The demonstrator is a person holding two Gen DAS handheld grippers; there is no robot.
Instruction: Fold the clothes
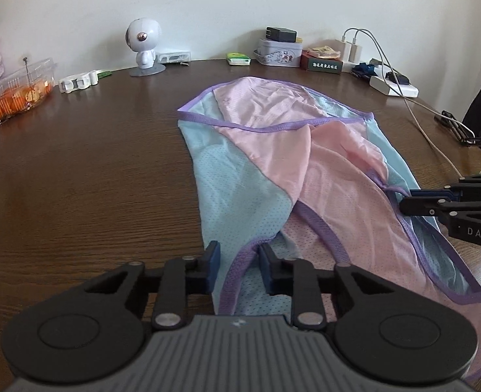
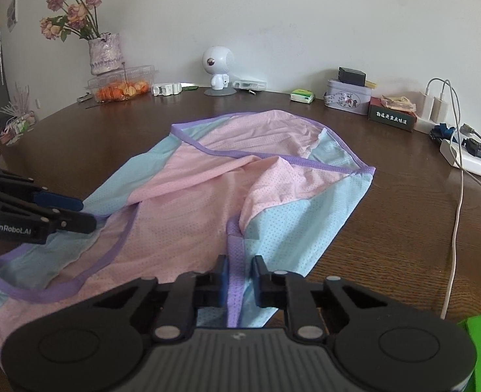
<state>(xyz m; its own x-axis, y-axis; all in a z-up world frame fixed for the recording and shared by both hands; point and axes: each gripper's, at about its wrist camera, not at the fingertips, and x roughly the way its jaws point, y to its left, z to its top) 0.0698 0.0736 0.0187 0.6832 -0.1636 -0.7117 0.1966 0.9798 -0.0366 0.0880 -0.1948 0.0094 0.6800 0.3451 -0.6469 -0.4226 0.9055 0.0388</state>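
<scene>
A pink and light-blue mesh garment with purple trim (image 1: 273, 170) lies spread and partly folded on the brown wooden table (image 1: 93, 170). My left gripper (image 1: 239, 254) is open, its fingers astride the garment's near purple-trimmed edge. It also shows in the right wrist view (image 2: 87, 212) at the garment's left side. My right gripper (image 2: 239, 272) is open, its fingers astride a purple-trimmed edge of the garment (image 2: 240, 189). It shows in the left wrist view (image 1: 407, 199) at the garment's right edge.
Along the back wall stand a white robot figure (image 1: 144, 45), a plastic box of orange fruit (image 1: 18, 91), a tin (image 1: 278, 52), a dark box (image 1: 322, 62), chargers and a power strip with cables (image 1: 394, 85). A vase of flowers (image 2: 105, 52) stands at the far left.
</scene>
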